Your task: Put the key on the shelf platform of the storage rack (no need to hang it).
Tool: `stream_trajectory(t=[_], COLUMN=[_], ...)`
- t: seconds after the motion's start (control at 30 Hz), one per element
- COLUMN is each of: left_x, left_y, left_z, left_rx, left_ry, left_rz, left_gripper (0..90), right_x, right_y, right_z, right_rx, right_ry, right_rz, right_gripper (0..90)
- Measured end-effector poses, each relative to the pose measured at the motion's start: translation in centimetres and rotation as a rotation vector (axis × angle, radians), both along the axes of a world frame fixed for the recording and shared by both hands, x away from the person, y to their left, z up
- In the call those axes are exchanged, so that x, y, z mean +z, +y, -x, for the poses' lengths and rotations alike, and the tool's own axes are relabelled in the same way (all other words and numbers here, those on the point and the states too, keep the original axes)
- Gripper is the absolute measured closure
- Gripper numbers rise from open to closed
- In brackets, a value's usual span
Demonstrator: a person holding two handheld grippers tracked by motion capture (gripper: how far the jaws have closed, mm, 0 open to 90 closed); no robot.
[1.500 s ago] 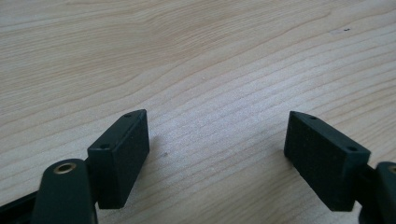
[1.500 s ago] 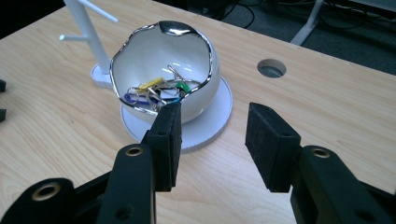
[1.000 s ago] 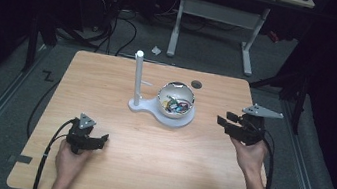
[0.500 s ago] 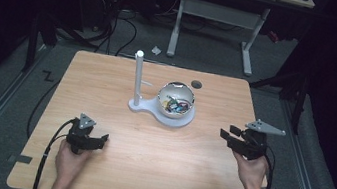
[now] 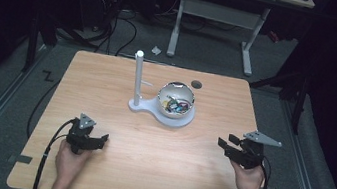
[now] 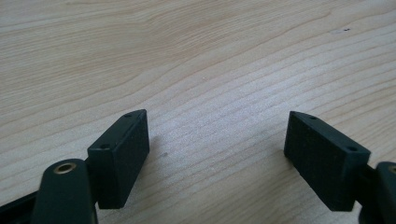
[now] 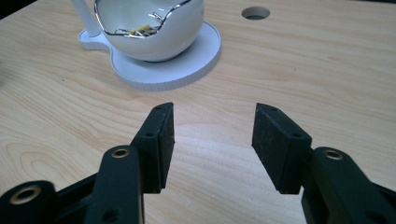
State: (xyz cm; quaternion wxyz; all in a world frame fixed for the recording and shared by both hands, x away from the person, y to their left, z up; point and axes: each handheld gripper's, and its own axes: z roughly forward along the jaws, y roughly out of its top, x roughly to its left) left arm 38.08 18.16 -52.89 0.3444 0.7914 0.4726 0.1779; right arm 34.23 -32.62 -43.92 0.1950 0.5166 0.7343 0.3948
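Right gripper [image 5: 227, 147]: held in the person's right hand [image 5: 247, 179] at the right side of the counter [image 5: 145, 172], low over the wood, jaws pointing toward the bowl. Jaws released and wide, having just been opening; nothing between them but bare wood in the right gripper view [image 7: 212, 140]. Grey three-cornered plate on top.

Left gripper [image 5: 94, 140]: held in the person's left hand [image 5: 69, 159] at the near left of the counter, resting low on the surface. Jaws released, spread wide, with only wood grain between them in the left gripper view [image 6: 217, 154]. Black cable trails from it toward the near edge.

Bowl [image 5: 175, 100]: shiny, round, with an open top; stands near the middle of the counter, slightly toward the far side, well apart from both grippers. In the right gripper view the bowl [image 7: 149, 28] lies ahead and to the left of the jaws. Small coloured items lie inside; too small to tell what they are.

Base [image 5: 154, 110]: flat white plate under the bowl, reaching out to the left.

Post [image 5: 137, 74]: white, upright, rising from the left end of the base, just beside the bowl.

Hole [image 5: 196, 84]: round, dark, in the counter just beyond the bowl on its right.

Counter: pale wood, rectangular.
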Motion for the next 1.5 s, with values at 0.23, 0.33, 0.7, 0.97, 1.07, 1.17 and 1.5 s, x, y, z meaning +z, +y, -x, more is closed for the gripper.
stream_trajectory(t=[0.23, 0.33, 0.7, 0.97, 1.07, 1.17, 1.5], left_x=[0.0, 0.0, 0.0, 0.0, 0.0, 0.0, 0.0], left_y=[0.0, 0.0, 0.0, 0.0, 0.0, 0.0, 0.0], left_z=[0.0, 0.0, 0.0, 0.0, 0.0, 0.0, 0.0], left_rx=[0.000, 0.000, 0.000, 0.000, 0.000, 0.000, 0.001], left_ry=[0.000, 0.000, 0.000, 0.000, 0.000, 0.001, 0.000], left_rz=[0.000, 0.000, 0.000, -0.001, -0.001, -0.001, -0.001], left_gripper=[22.7, 22.7, 22.7, 22.7, 22.7, 22.7, 22.7], right_x=[-1.4, -2.1, -5.5, -7.0, -7.4, -7.7, -7.9], right_y=[0.0, 0.0, 0.3, 0.3, 0.3, 0.3, 0.5], right_z=[0.3, 0.3, -0.2, -0.6, -0.8, -1.0, -1.2], right_rx=[-0.011, -0.012, -0.040, -0.068, -0.076, -0.085, -0.106], right_ry=[0.009, 0.014, 0.068, 0.093, 0.101, 0.097, 0.079], right_rz=[-0.001, 0.006, 0.050, 0.093, 0.111, 0.125, 0.170], right_gripper=[47.6, 47.0, 47.3, 46.8, 46.3, 45.9, 40.2])
